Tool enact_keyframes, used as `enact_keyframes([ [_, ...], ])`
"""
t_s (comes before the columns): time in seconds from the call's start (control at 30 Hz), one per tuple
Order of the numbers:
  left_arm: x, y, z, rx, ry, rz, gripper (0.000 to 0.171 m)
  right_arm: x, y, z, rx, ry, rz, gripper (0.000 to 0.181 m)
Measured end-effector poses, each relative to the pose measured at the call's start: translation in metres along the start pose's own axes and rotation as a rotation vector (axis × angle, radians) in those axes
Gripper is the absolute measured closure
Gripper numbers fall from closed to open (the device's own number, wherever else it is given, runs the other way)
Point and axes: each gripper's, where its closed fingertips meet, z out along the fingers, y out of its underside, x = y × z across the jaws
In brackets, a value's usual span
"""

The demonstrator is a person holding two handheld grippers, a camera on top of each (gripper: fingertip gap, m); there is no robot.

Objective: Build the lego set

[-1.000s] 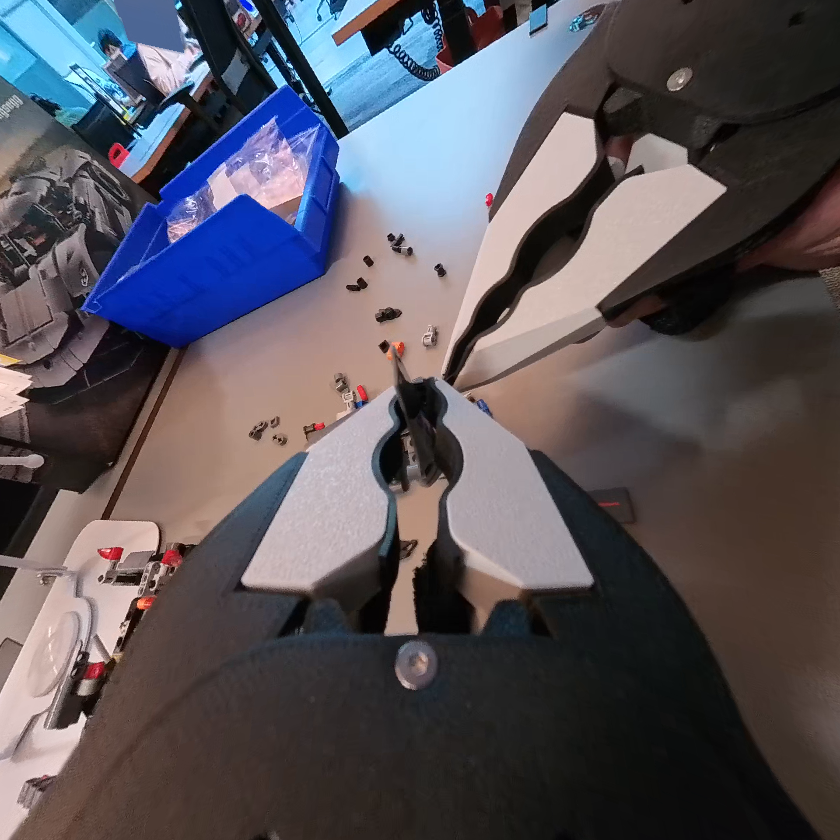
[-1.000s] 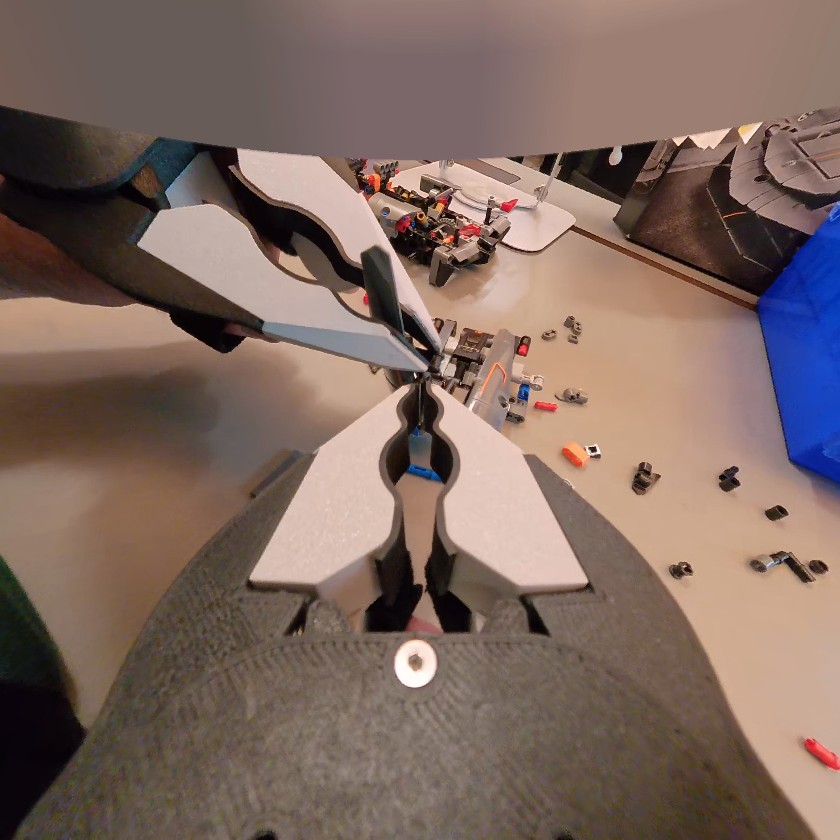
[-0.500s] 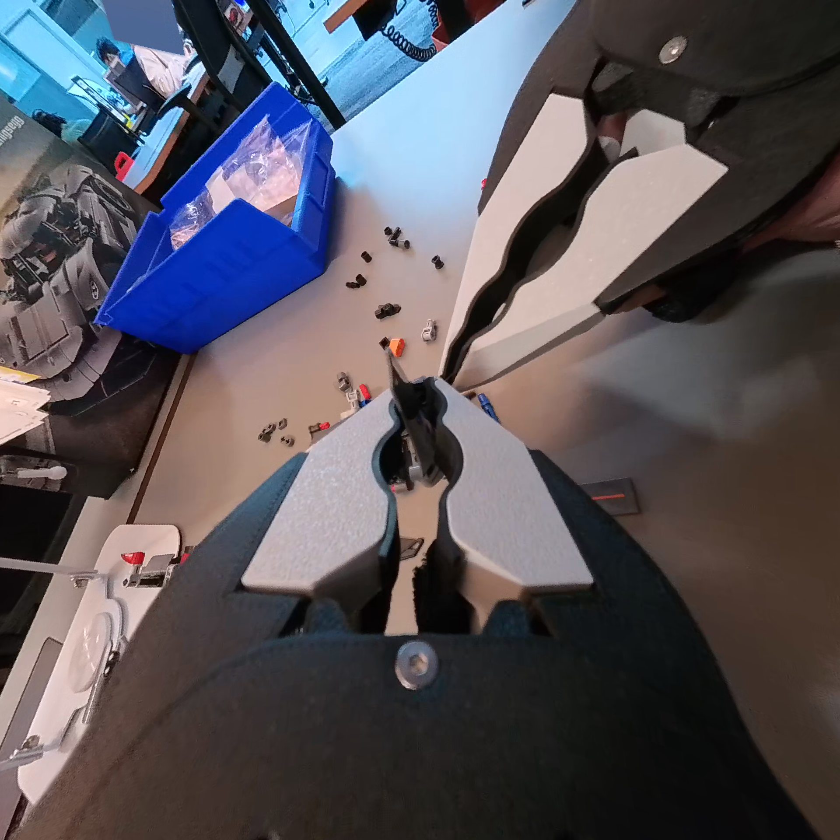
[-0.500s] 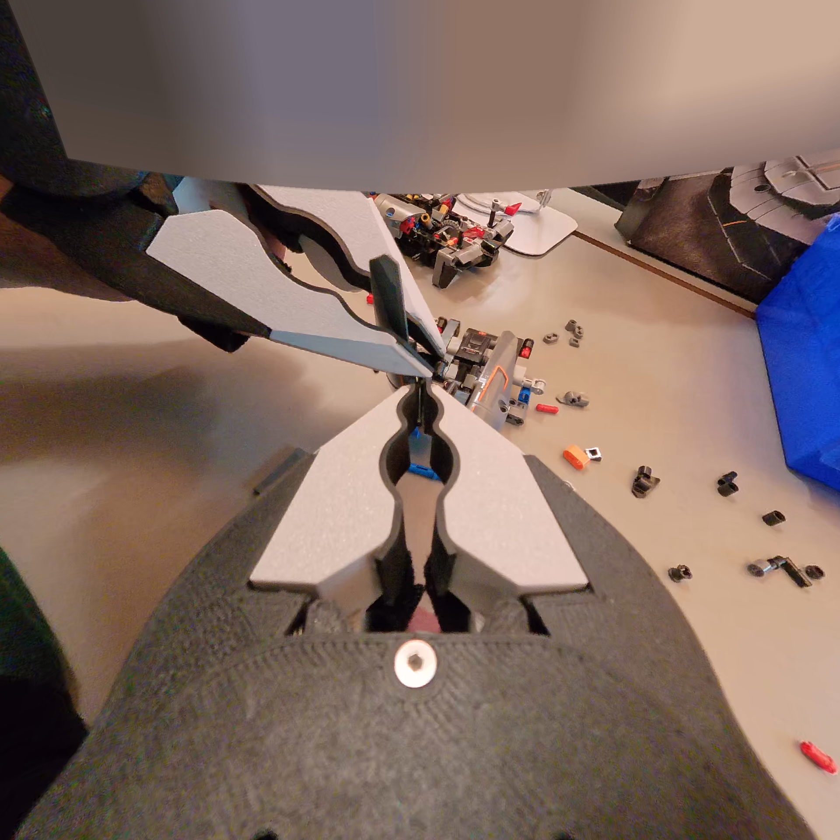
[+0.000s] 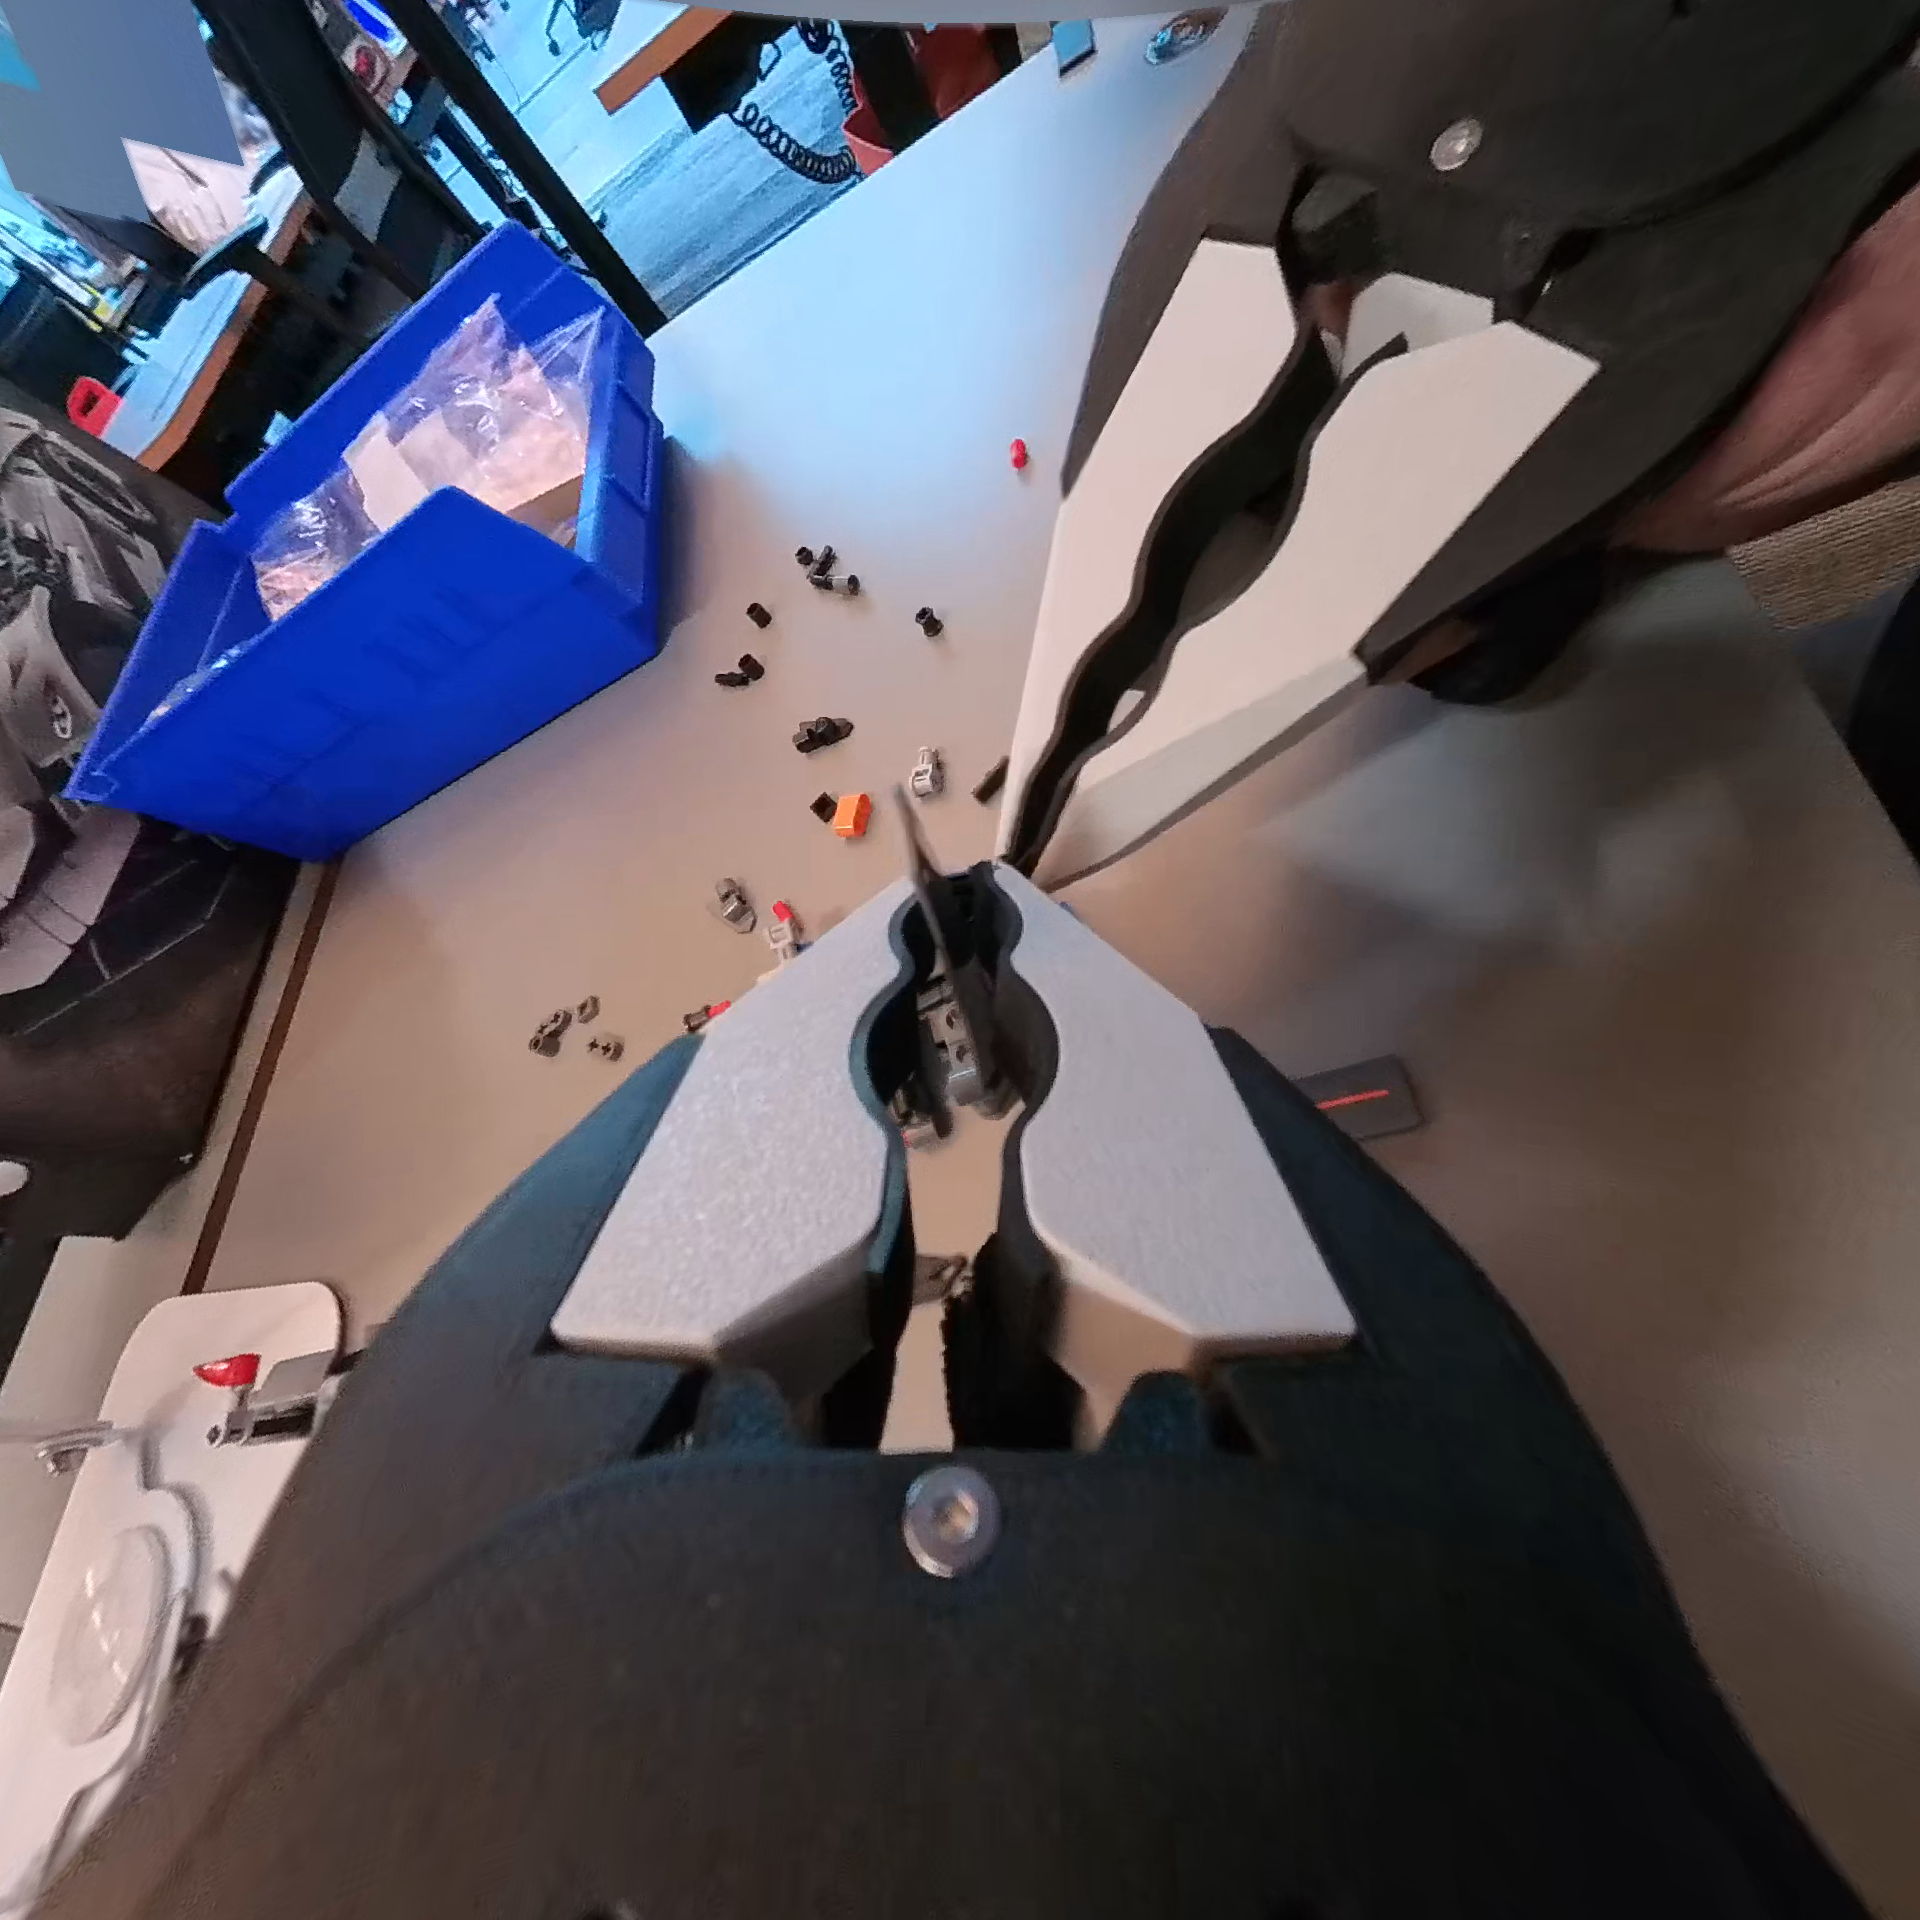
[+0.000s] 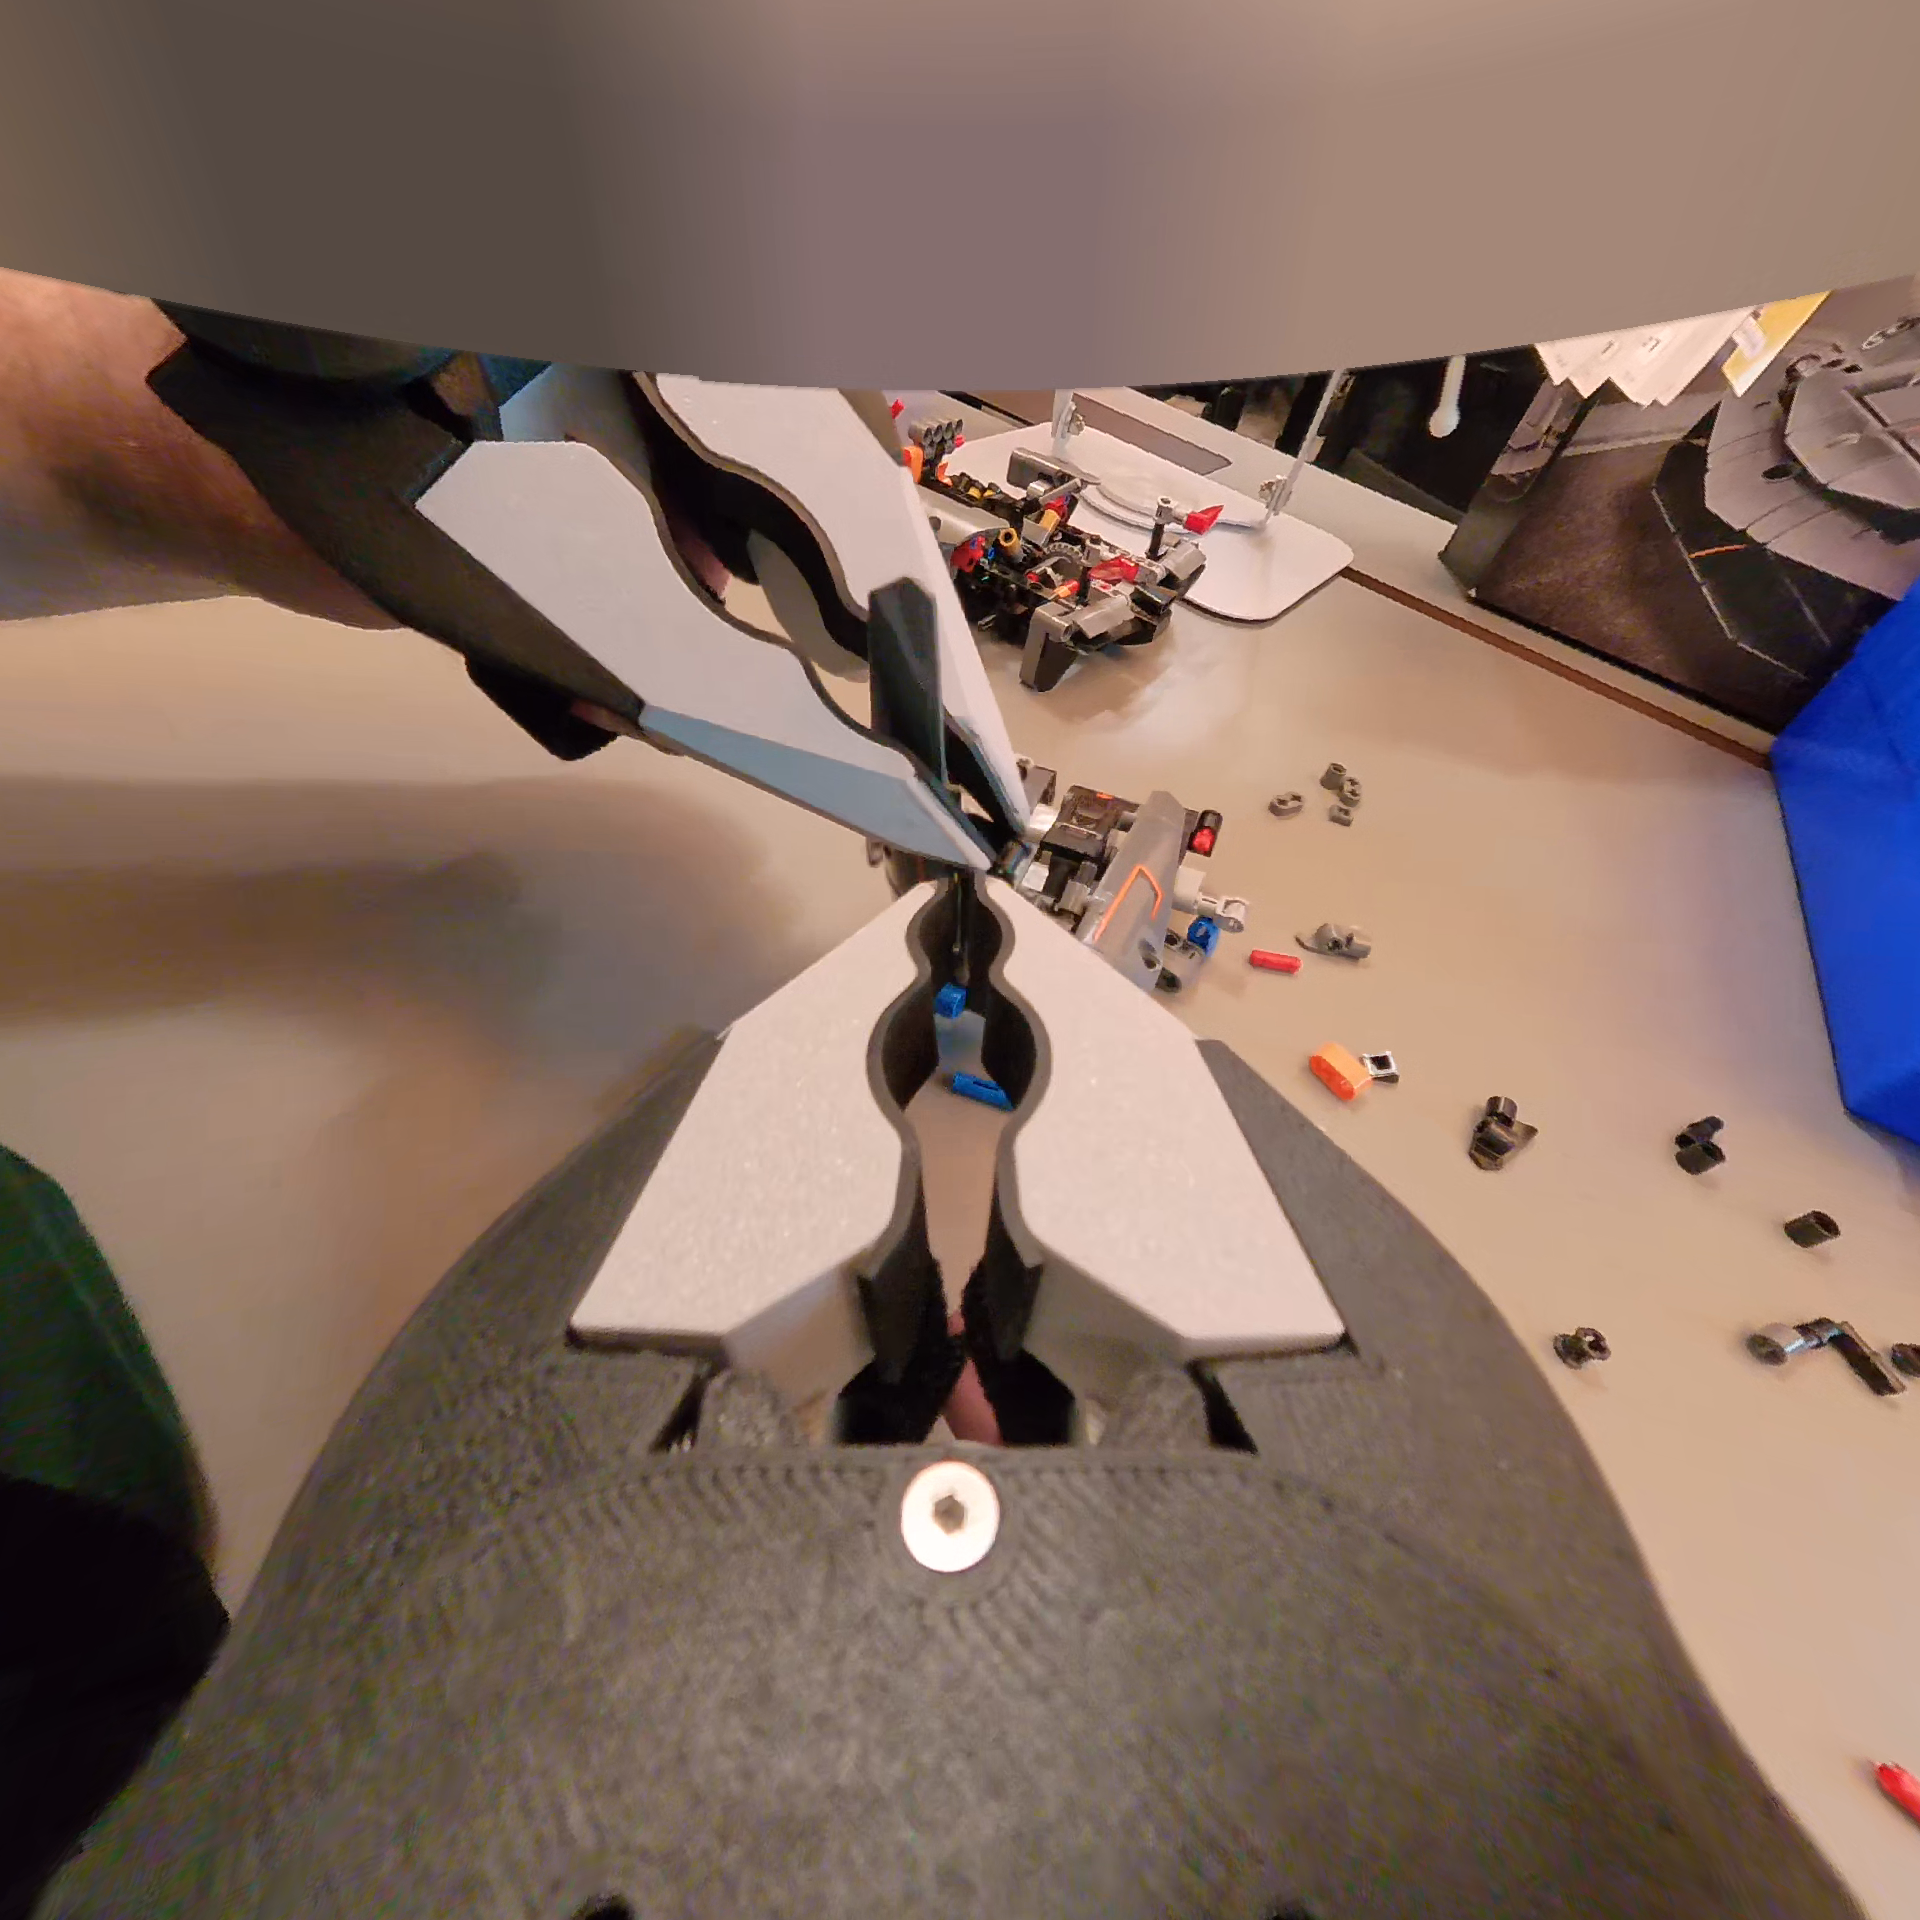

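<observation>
Left wrist view, containers: one blue bin [image 5: 395, 665] on the grey table [image 5: 1558, 1039], far left of my grippers, holding clear plastic bags [image 5: 457, 457] whose contents I cannot make out. A white stand base [image 5: 125, 1558] lies at the lower left edge with a red-tipped piece on it.

Loose pieces on the table: small black connectors [image 5: 821, 732], an orange brick [image 5: 852, 814], grey connectors [image 5: 735, 902], and a red pin [image 5: 1019, 453] farther off.

Left gripper [image 5: 951, 883]: my fingers are closed almost together on a thin black panel piece [image 5: 940, 935], which stands edge-on between them and pokes out past the tips. A grey-and-black sub-assembly shows through the gap below it.

Right wrist view: my right gripper [image 6: 961, 894] has its tips drawn together with only a narrow slit between them; a thin dark edge sits in that slit, though I cannot tell whether I truly grip it. Its tips meet the left gripper's tips over the small grey lego sub-assembly [image 6: 1132, 883] on the table. Blue pins [image 6: 977, 1086] show through my finger gap. The larger lego chassis [image 6: 1060, 561] rests beyond, by the stand base.
</observation>
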Motion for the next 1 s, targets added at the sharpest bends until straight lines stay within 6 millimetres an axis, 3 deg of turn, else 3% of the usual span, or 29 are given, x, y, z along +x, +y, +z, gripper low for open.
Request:
enact_keyframes([
  [0.53, 0.0018, 0.0021, -0.0003, -0.016, 0.024, -0.023, 0.166, -0.0027, 0.0018, 0.0019, -0.012, -0.013, -0.015, 0.181],
  [0.77, 0.0, -0.0013, -0.0051, 0.013, -0.013, -0.062, 0.158, -0.0038, 0.0027, 0.0031, -0.019, -0.015, -0.025, 0.181],
  [1.0, -0.0032, -0.0038, -0.0089, 0.019, -0.041, -0.069, 0.17, -0.0043, 0.0026, 0.0031, -0.018, -0.014, -0.031, 0.181],
])
